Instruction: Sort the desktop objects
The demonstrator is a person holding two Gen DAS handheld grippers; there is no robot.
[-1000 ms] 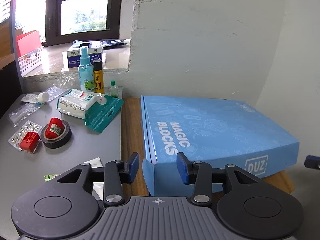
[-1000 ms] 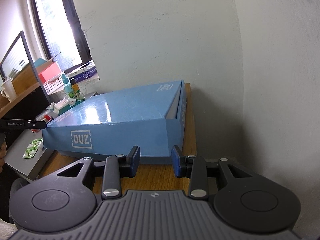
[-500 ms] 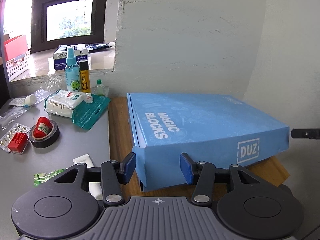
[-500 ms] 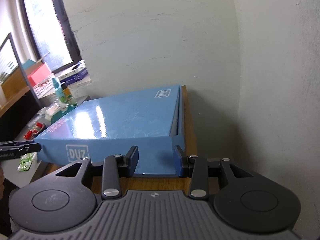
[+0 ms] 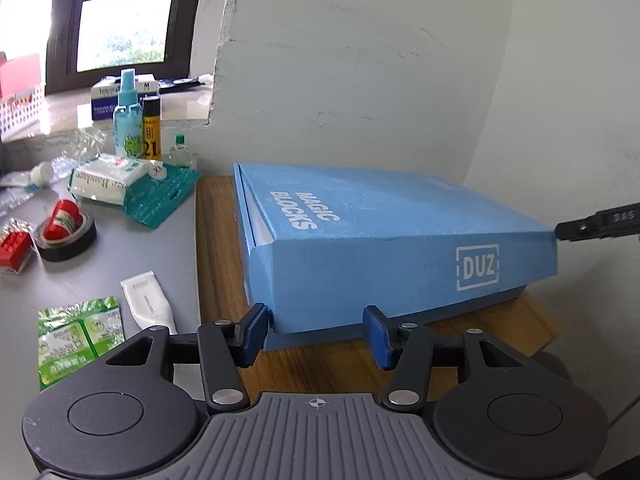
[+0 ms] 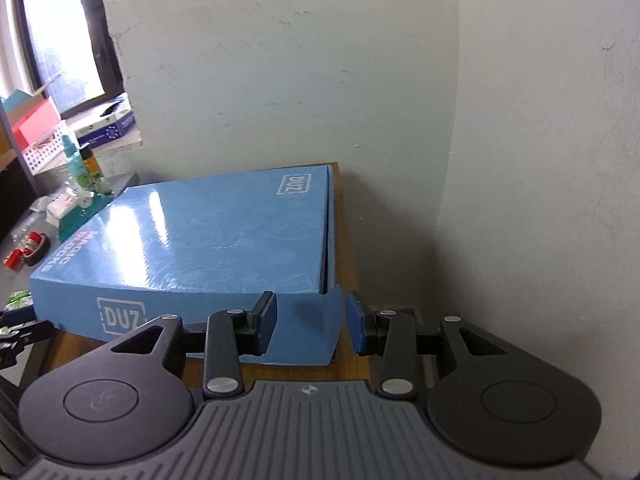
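- The left gripper (image 5: 316,334) has its 2 blue pads spread apart, holding nothing, and sits low at the near left corner of the blue box (image 5: 392,240); the left pad looks to be right against that corner, though I cannot tell if it touches.
- The right gripper (image 6: 311,324) is also spread apart and empty, with the near right corner flap of the box standing between its 2 pads.
- From the left camera, the tip of the right gripper shows at the far right edge, right at the lid's upper corner.
- The blue box, printed "MAGIC BLOCKS" on top and "DUZ" on the front, lies on a wooden board (image 5: 216,248) pushed into the corner of the white wall (image 5: 360,80).
- Its lid is tilted, lifted at the near edge, and a darker base shows under it on the right side.
- Left of the board is a gray table (image 5: 100,264) with small things scattered on it.
- Nearest the left gripper lie a green sachet pack (image 5: 76,340) and a small white tube (image 5: 146,300), just beside each other.
- Farther back a roll of black tape (image 5: 66,236) holds a red-capped jar (image 5: 63,218) in its hole, with a red block (image 5: 14,250) just left of it.
- Beyond that, a white bandage pack (image 5: 106,178) rests on a teal packet (image 5: 160,196).
- At the back stand a light blue spray bottle (image 5: 128,120), a yellow tube with a black cap (image 5: 152,128) and a tiny green-capped bottle (image 5: 181,150), close together under the window ledge (image 5: 80,108).
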